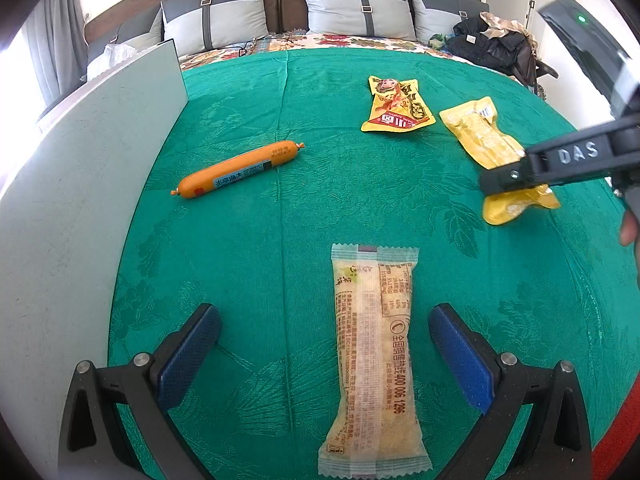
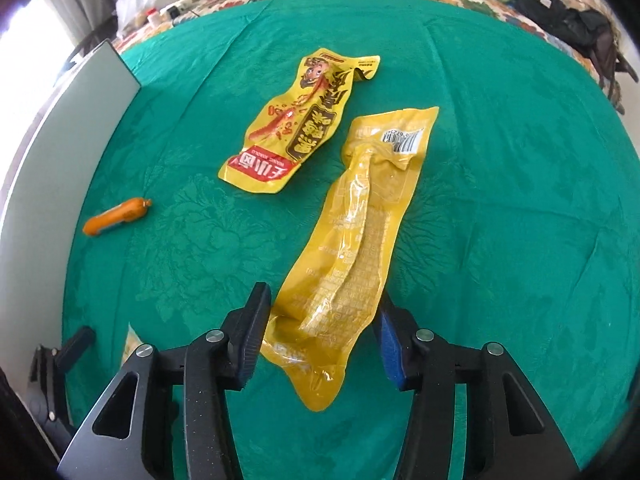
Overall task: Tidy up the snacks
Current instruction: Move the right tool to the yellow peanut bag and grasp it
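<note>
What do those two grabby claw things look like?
Each gripper, the left gripper and the right gripper, is black, with triangular cut-out arms, silver round bolts and bumpy blue pads on the fingers. Seen from the side, the right gripper reads "DAS" in raised letters.

Counted on green cloth (image 1: 320, 92): two yellow pouches (image 1: 396, 106) (image 2: 356, 248), one orange sausage stick (image 1: 238, 170), one pale wrapped bar (image 1: 374, 360). Four snacks total. Behind: four grey pillows (image 1: 216, 16).
</note>
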